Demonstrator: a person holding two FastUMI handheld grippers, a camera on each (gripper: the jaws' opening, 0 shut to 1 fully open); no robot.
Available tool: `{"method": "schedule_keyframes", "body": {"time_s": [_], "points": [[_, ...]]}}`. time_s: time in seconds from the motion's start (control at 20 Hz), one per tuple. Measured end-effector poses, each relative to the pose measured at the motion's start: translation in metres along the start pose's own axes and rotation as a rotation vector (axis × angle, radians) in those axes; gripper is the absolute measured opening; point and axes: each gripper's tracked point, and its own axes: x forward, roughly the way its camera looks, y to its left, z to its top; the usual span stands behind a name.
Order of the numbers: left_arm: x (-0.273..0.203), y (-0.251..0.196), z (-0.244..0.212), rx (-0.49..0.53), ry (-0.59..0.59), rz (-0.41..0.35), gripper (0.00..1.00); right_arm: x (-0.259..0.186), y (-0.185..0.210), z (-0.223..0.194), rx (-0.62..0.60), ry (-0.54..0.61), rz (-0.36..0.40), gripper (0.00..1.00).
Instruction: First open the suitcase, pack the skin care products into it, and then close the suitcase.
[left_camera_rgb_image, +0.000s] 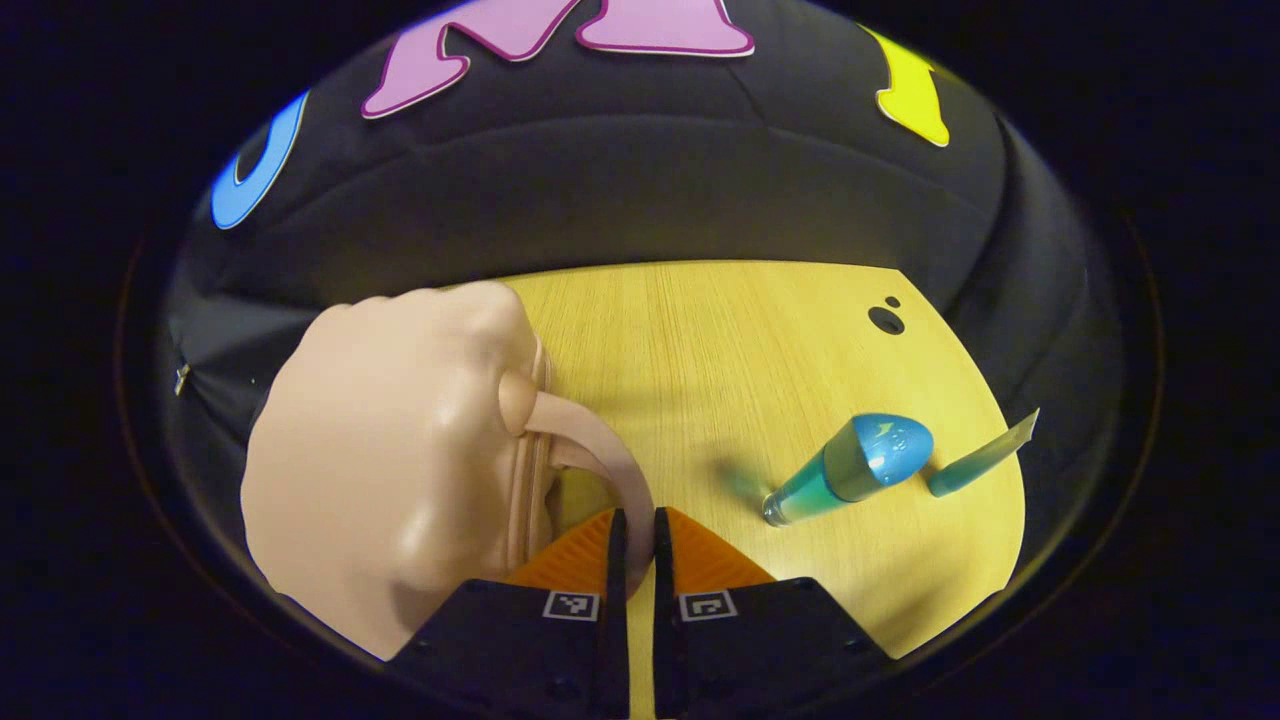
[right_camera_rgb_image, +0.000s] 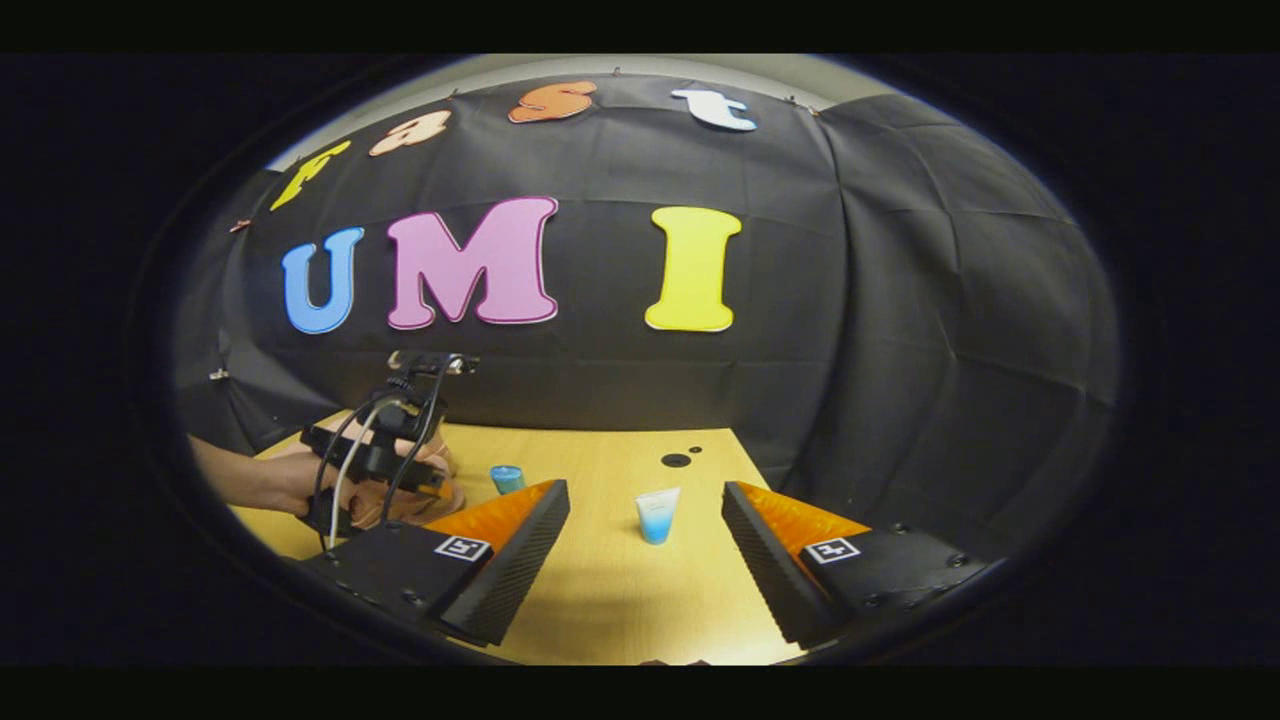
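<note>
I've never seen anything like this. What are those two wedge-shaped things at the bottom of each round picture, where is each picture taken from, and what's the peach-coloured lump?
No robot here: a person holds a two-finger gripper in each hand, and a small fisheye camera rides on each, looking forward along its fingers. Those wedges are the fingers.

In the left gripper view, the left gripper is closed on the looped handle of the peach-coloured lump, a small suitcase resting on the wooden table. To its right stand a bottle with a blue cap and a teal tube.

In the right gripper view, the right gripper is open and holds nothing. Between its fingers, farther off, stands the tube; to the left is the person's hand holding the other gripper at the suitcase.
</note>
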Motion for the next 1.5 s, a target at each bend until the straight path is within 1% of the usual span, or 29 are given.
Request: {"method": "schedule_keyframes", "body": {"time_s": [0.1, 0.2, 0.3, 0.35, 0.4, 0.55, 0.7, 0.8, 0.85, 0.95, 1.05, 1.15, 1.25, 1.35, 1.5], "points": [[-0.018, 0.004, 0.014, -0.019, -0.01, -0.019, 0.13, 0.001, 0.01, 0.002, 0.011, -0.002, 0.034, 0.98], [-0.041, 0.007, 0.031, -0.071, -0.014, -0.074, 0.12, 0.003, 0.022, 0.008, 0.008, -0.025, 0.068, 0.98], [-0.07, 0.027, 0.055, -0.069, -0.052, -0.08, 0.12, 0.005, 0.034, 0.011, -0.007, -0.037, 0.101, 0.97], [-0.087, 0.039, 0.071, -0.056, -0.081, -0.072, 0.1, 0.006, 0.042, 0.013, -0.012, -0.039, 0.119, 0.98], [-0.103, 0.053, 0.087, -0.043, -0.11, -0.062, 0.12, 0.005, 0.049, 0.015, -0.014, -0.042, 0.137, 0.97], [-0.14, 0.107, 0.121, -0.045, -0.157, -0.047, 0.11, 0.001, 0.071, 0.022, -0.023, -0.064, 0.173, 0.98], [-0.163, 0.163, 0.136, -0.084, -0.161, -0.077, 0.12, -0.005, 0.091, 0.019, -0.021, -0.045, 0.19, 0.98], [-0.173, 0.208, 0.139, -0.078, -0.16, -0.077, 0.12, -0.007, 0.108, 0.014, -0.014, -0.021, 0.199, 0.98], [-0.177, 0.236, 0.138, -0.055, -0.154, -0.055, 0.12, -0.009, 0.116, 0.011, -0.015, -0.006, 0.197, 0.98], [-0.187, 0.303, 0.137, 0.009, -0.138, 0.032, 0.12, -0.013, 0.131, 0.012, -0.013, 0.002, 0.191, 0.98], [-0.186, 0.368, 0.131, 0.049, -0.124, 0.112, 0.11, -0.016, 0.15, 0.015, -0.025, -0.005, 0.184, 0.98], [-0.172, 0.423, 0.118, 0.045, -0.106, 0.156, 0.1, -0.012, 0.165, 0.013, -0.056, -0.006, 0.165, 0.98], [-0.151, 0.468, 0.096, 0.012, -0.086, 0.157, 0.1, -0.007, 0.178, 0.009, -0.054, 0.014, 0.149, 0.98], [-0.121, 0.502, 0.076, -0.032, -0.065, 0.151, 0.09, -0.002, 0.191, 0.001, -0.042, 0.034, 0.135, 0.98], [-0.081, 0.546, 0.039, -0.109, -0.029, 0.131, 0.09, 0.006, 0.204, -0.016, -0.074, 0.066, 0.116, 0.98]]}}
